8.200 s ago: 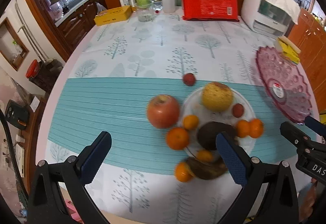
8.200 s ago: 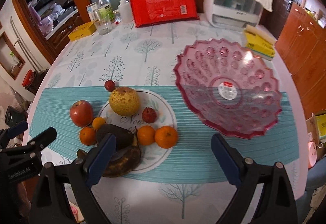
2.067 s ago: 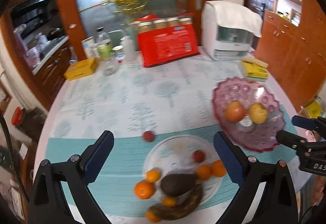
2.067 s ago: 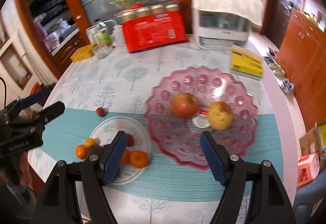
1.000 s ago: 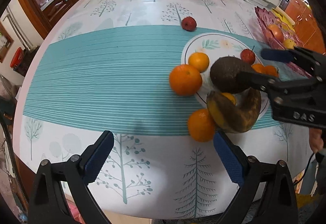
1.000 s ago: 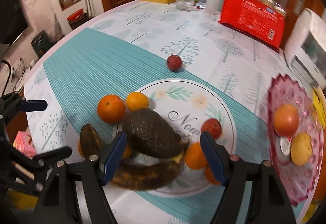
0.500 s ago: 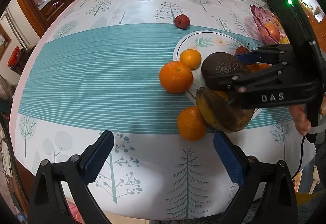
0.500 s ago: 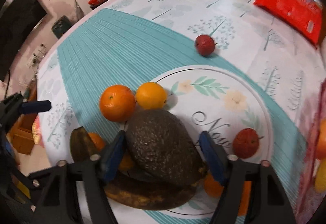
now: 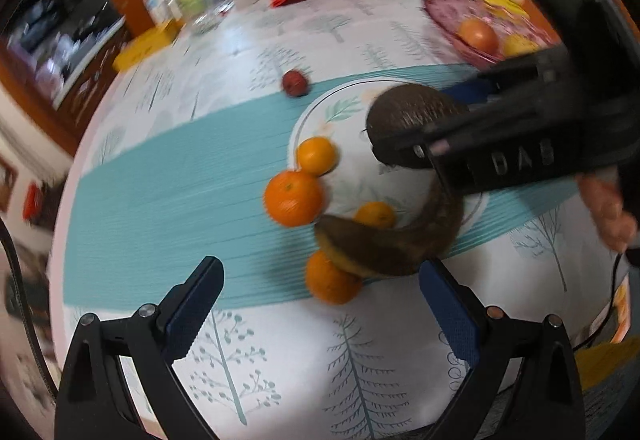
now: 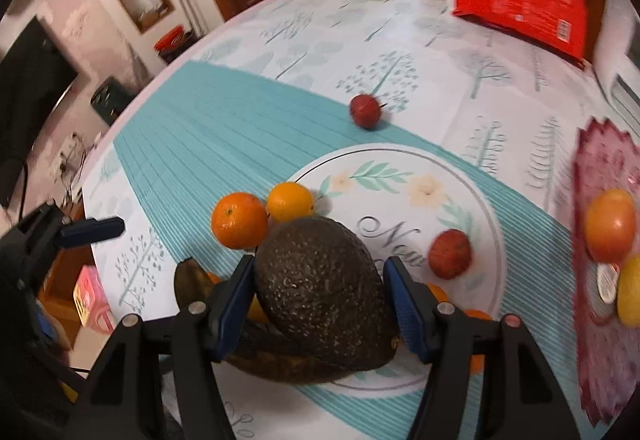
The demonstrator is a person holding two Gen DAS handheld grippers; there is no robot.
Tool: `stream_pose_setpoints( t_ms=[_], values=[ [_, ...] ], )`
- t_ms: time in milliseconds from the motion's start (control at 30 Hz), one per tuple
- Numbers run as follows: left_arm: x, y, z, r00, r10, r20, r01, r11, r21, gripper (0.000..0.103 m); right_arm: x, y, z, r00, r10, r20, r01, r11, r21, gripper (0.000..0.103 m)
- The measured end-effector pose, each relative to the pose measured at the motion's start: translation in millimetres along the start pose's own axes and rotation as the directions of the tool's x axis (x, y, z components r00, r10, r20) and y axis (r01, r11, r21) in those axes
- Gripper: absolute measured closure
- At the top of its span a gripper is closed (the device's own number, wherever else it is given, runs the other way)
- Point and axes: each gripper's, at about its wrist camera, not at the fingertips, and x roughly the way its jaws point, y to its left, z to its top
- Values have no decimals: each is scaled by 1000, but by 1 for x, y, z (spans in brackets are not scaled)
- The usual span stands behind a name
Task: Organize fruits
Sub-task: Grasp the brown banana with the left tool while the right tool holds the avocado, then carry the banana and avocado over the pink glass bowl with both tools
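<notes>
The right gripper [image 10: 320,294] has just been closing its jaws, and the pads now press both sides of the avocado [image 10: 326,290], which has left the white plate [image 10: 472,200]. It can probably go to the pink dish [image 10: 600,168] next. The left gripper [image 9: 320,316] hangs wide open and empty above an orange [image 9: 331,278].

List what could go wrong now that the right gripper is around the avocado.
1. The right gripper, whose jaws have just been closing, grips the rounded avocado by its sides; it might slip out on the way to the pink bowl.
2. The avocado sits against the dark banana, so lifting may drag or roll it off the white plate.
3. Nearby oranges could get nudged and roll across the table.
</notes>
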Motion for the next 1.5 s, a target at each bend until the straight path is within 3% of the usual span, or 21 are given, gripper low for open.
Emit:
stream_pose_setpoints(
  t_ms=[167,333,533,700,867,1000,1233,1333,1400,1500],
  values=[
    [-1,-30,3,998,33,52,-42,982,184,5,-24,-17,-11,999,-38,36,34,995,90,38],
    [6,-59,2,989,75,126,-116,928,354,5,-37,-36,-27,996,-80,40,72,982,176,38],
    [21,-80,0,986,67,151,-130,879,459,20,-46,-56,-48,992,-117,41,101,957,271,38],
    [41,-85,5,996,30,81,-64,882,467,34,-50,-63,-68,991,-127,31,111,943,313,38],
    [52,-88,14,999,-2,45,-19,891,455,37,-49,-68,-86,991,-134,7,123,929,348,38],
    [58,-97,21,1000,-18,25,2,865,502,42,-50,-77,-98,991,-132,1,121,910,397,38],
    [71,-105,39,993,-91,-76,118,815,568,44,-58,-94,-111,989,-147,9,126,874,470,38],
    [78,-100,50,983,-136,-125,182,822,540,47,-61,-96,-115,989,-149,15,124,868,481,38],
    [80,-99,54,973,-169,-158,227,825,517,69,-64,-96,-119,989,-150,18,122,865,487,38],
    [82,-96,60,963,-186,-193,256,852,457,70,-67,-96,-122,989,-148,27,115,860,498,38]
  ],
)
